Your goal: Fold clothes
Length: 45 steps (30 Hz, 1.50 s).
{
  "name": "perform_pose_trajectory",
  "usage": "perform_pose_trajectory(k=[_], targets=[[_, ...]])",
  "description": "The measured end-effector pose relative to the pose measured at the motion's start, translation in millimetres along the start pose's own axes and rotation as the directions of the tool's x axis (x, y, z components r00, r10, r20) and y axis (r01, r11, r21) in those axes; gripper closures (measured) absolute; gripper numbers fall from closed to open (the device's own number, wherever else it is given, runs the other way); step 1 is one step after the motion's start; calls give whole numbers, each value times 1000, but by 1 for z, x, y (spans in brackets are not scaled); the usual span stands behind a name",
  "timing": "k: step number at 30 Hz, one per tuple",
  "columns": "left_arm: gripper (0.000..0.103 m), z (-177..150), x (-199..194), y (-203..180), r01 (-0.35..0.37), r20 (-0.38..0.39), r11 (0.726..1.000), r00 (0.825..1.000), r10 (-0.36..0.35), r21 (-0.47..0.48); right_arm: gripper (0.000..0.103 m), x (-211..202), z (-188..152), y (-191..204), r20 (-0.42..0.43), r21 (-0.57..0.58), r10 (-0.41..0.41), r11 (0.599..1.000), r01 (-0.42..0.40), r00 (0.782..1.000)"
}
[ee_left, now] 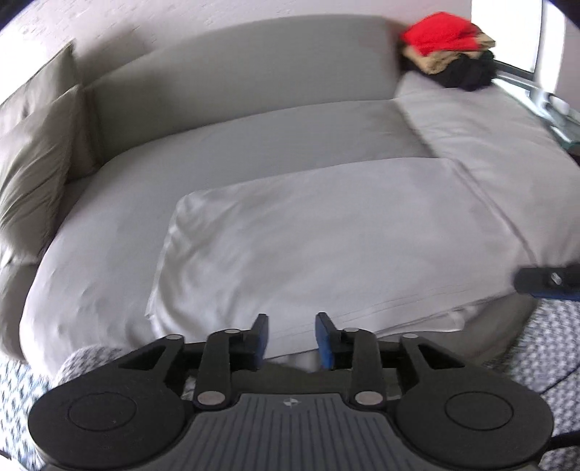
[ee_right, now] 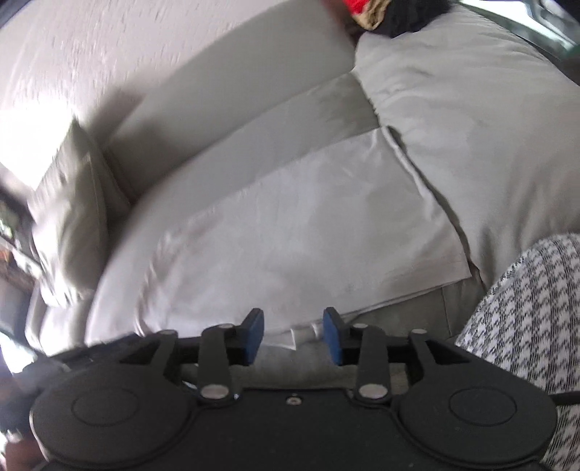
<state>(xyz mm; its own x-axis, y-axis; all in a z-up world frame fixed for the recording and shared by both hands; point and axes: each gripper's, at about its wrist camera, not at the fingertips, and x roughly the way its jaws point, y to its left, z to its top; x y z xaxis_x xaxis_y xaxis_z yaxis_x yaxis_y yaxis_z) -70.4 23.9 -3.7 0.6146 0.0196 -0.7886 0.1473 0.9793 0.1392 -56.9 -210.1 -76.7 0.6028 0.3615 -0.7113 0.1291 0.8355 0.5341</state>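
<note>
A white folded cloth [ee_left: 326,239] lies flat on the grey sofa seat [ee_left: 253,137], its near edge hanging slightly over the front. My left gripper [ee_left: 291,326] hovers at that near edge, open, with nothing pressed between its blue pads. In the right wrist view the same cloth [ee_right: 290,224] spreads ahead, and my right gripper [ee_right: 293,319] stands open just above its near right corner, holding nothing. One finger of the right gripper [ee_left: 547,282] shows at the right edge of the left wrist view.
A pile of red, tan and black clothes [ee_left: 449,54] sits at the sofa's far right end, also at the top of the right wrist view [ee_right: 384,14]. Olive cushions [ee_left: 36,155] lean at the left. Houndstooth fabric [ee_right: 536,308] lies close on the right. A glass table [ee_left: 554,108] stands beyond.
</note>
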Motion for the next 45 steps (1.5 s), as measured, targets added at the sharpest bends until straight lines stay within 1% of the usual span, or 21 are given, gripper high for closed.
perform_pose_trajectory(k=[2,5,7,9,11,15,18,21,23,28,30,32,33,36,38,40,42,45], targets=[[68,1,0,-10,21,0,1000,1000,-21,18,55,-7,0,-9,30,59,13,998,-15,999],[68,-3,5,-20,42,-11,999,999,-42,30,54,-10,-1,-28,59,163,32,986,-41,998],[68,-6,8,-27,55,-24,998,998,-54,42,54,-10,-3,-42,80,238,40,970,-58,996],[68,-9,10,-33,71,-40,996,997,-69,60,56,-8,-5,-57,95,317,40,946,-68,995],[67,-10,11,-36,90,-50,994,995,-87,62,66,-2,-6,-70,104,383,44,920,-81,994],[67,-11,17,-35,92,-65,994,994,-89,50,66,15,-9,-91,107,491,72,863,-116,992],[67,-11,22,-33,86,-81,995,993,-82,41,66,39,-17,-102,52,577,150,803,-152,987],[67,-12,26,-32,84,-96,996,992,-80,33,66,58,-25,-100,18,596,201,784,-172,979],[67,-12,29,-31,83,-103,996,992,-79,29,66,66,-28,-98,21,603,208,778,-179,978],[67,-12,35,-29,80,-114,997,990,-78,14,66,79,-39,-104,71,631,245,740,-234,967],[67,-12,37,-28,81,-120,997,990,-80,6,67,82,-44,-109,116,655,266,704,-275,957],[67,-13,39,-26,80,-126,997,989,-80,-1,67,80,-46,-112,157,662,275,684,-308,948],[67,-13,40,-25,79,-128,997,989,-79,-4,67,79,-47,-112,176,660,275,679,-321,945],[67,-14,40,-22,76,-129,997,989,-78,-18,68,75,-46,-110,224,637,251,694,-336,942],[67,-14,41,-20,75,-130,997,988,-78,-27,68,73,-46,-111,246,634,233,695,-338,941],[67,-15,41,-19,74,-131,997,988,-78,-35,68,69,-46,-115,277,636,206,693,-340,939],[67,-16,41,-17,73,-131,997,988,-78,-40,68,70,-43,-117,306,629,172,701,-335,936],[67,-16,40,-13,74,-130,996,988,-80,-52,68,74,-31,-125,348,614,122,720,-324,930]])
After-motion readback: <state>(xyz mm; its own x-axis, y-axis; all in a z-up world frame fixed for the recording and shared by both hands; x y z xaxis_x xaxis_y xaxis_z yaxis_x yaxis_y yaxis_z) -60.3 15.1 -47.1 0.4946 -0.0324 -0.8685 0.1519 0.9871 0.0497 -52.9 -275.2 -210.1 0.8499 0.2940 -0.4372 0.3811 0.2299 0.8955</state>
